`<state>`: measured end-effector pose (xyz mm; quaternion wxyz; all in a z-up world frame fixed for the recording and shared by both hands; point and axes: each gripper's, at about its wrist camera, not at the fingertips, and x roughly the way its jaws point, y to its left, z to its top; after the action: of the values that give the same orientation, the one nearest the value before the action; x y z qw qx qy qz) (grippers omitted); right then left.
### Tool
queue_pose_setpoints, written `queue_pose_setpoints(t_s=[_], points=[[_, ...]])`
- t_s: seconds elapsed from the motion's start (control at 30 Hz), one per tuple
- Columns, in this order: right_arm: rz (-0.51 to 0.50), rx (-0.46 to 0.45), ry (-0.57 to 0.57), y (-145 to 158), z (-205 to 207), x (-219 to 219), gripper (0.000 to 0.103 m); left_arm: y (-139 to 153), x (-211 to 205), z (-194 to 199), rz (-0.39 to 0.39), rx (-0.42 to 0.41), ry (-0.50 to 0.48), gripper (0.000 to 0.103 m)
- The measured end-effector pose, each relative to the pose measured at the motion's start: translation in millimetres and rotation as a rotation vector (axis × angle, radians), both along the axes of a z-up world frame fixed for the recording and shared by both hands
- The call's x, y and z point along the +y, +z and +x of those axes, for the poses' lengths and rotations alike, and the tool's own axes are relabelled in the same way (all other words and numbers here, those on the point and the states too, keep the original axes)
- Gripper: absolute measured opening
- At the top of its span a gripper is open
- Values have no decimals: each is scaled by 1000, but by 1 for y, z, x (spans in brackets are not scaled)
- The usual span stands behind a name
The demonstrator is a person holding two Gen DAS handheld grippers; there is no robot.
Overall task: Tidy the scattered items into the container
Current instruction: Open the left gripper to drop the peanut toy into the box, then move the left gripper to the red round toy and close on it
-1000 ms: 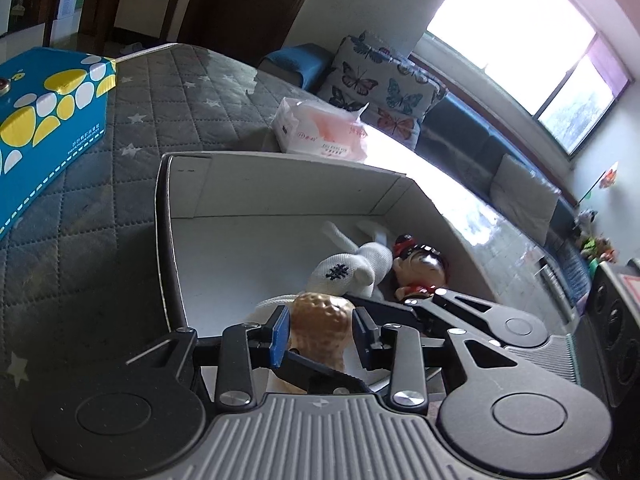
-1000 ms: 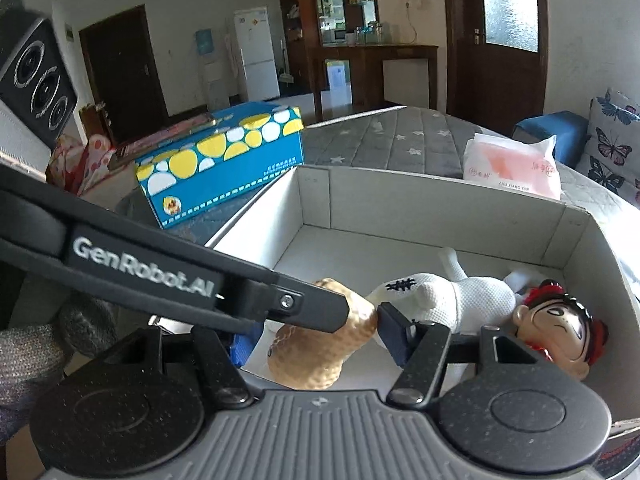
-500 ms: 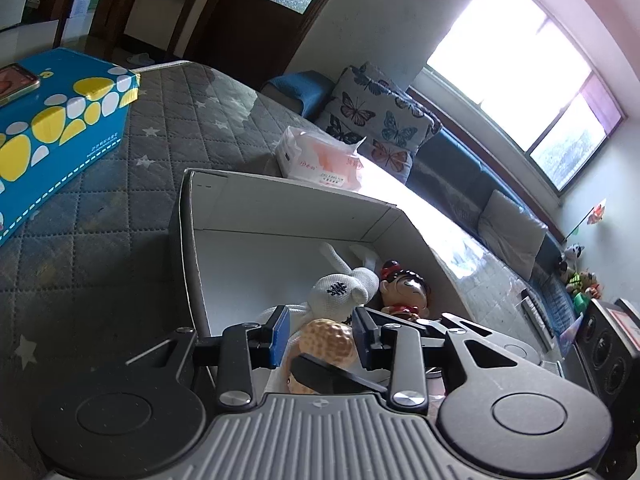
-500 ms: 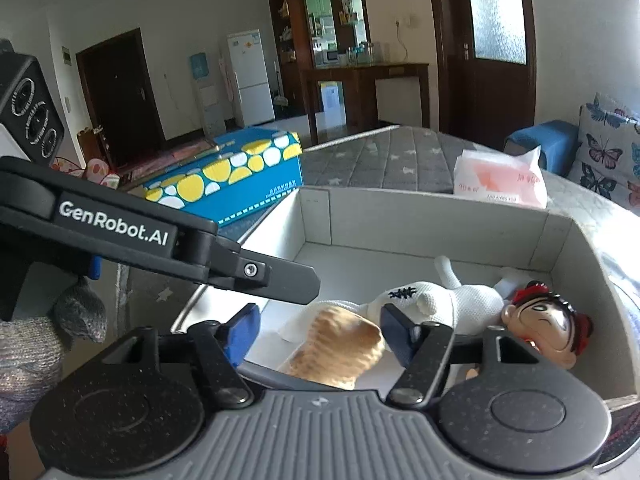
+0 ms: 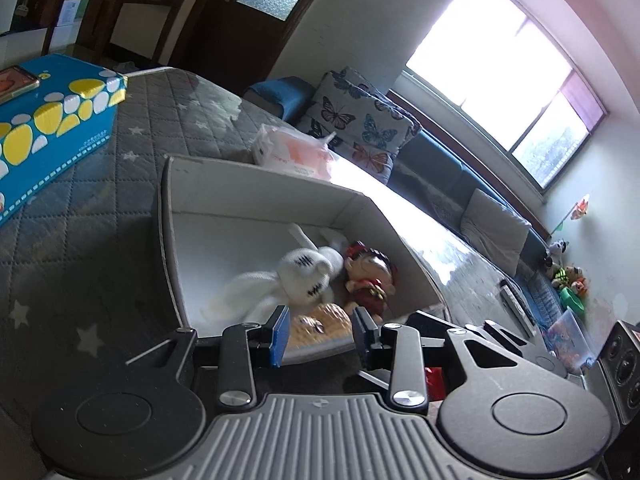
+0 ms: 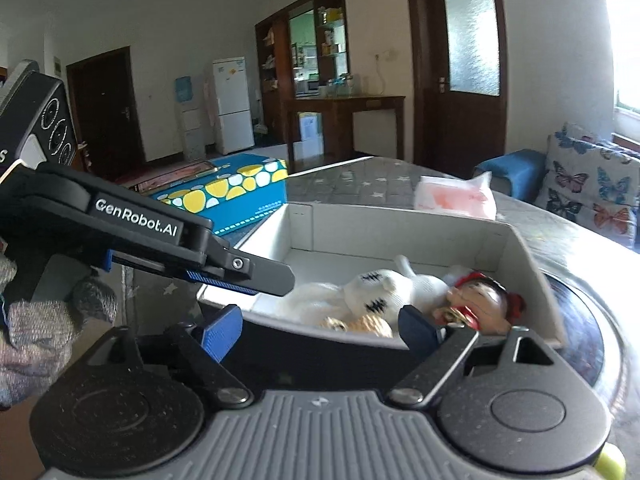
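Observation:
A white cardboard box (image 5: 168,216) (image 6: 520,264) sits on the grey quilted table. Inside lie a white knitted doll (image 5: 304,276) (image 6: 380,288), a red-capped figurine (image 5: 370,276) (image 6: 480,308) and a tan textured toy (image 5: 320,320) (image 6: 368,326) near the front wall. My left gripper (image 5: 319,336) is open and empty, held just above the box's near edge. My right gripper (image 6: 320,330) is open and empty, in front of the box. The left gripper's arm (image 6: 152,236) crosses the right wrist view.
A blue box with yellow and white spots (image 5: 48,128) (image 6: 236,188) lies left of the container, with a phone (image 5: 16,82) on top. A pink tissue pack (image 5: 296,152) (image 6: 456,198) lies behind it. A butterfly cushion (image 5: 360,124) and sofa stand beyond.
The left gripper has let go of the tan toy, which now lies in the box. Both grippers have drawn back and up, out of the box.

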<state>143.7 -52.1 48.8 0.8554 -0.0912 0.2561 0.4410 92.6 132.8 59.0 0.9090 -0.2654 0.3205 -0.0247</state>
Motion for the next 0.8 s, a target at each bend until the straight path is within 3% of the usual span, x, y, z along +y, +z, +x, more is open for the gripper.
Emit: queue_pose_setpoints(t_s=[0.37, 0.8], points=[[-34, 25, -157, -25, -24, -70, 91, -19, -53, 3, 8, 37, -129, 36], [8, 100, -357, -50, -16, -135, 91, -37, -108, 35, -35, 46, -308, 36]])
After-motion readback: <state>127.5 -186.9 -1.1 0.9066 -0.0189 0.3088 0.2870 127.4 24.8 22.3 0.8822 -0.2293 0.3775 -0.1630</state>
